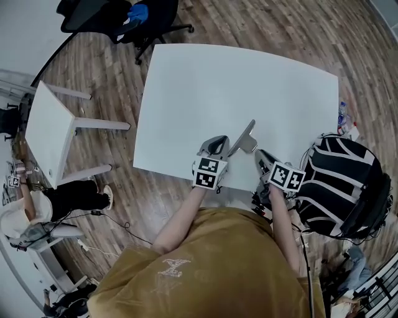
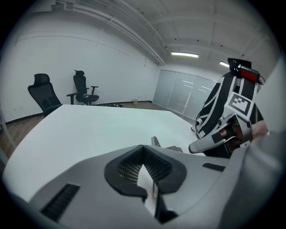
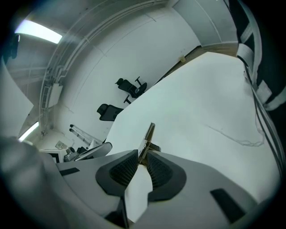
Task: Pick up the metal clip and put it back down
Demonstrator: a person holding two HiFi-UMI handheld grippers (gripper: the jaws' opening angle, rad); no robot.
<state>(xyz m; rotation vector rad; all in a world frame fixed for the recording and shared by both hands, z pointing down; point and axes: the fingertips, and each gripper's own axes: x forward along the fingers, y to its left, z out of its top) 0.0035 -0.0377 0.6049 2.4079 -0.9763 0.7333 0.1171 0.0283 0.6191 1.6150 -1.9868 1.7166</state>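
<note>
The metal clip (image 1: 245,138) is a long silver piece near the front edge of the white table (image 1: 236,81). My right gripper (image 1: 257,153) is shut on its near end; in the right gripper view the clip (image 3: 148,137) sticks out past the closed pads of that gripper (image 3: 142,156). I cannot tell whether it touches the tabletop. My left gripper (image 1: 221,143) sits just left of the clip, shut with nothing in it. In the left gripper view its tips (image 2: 143,146) meet, and the clip (image 2: 155,142) and a right gripper finger (image 2: 210,142) show beyond them.
A black-and-white striped backpack (image 1: 342,180) stands off the table's right front corner. A small white side table (image 1: 46,130) stands at the left, and office chairs (image 1: 124,18) at the far left. A seated person (image 1: 37,214) is at the lower left.
</note>
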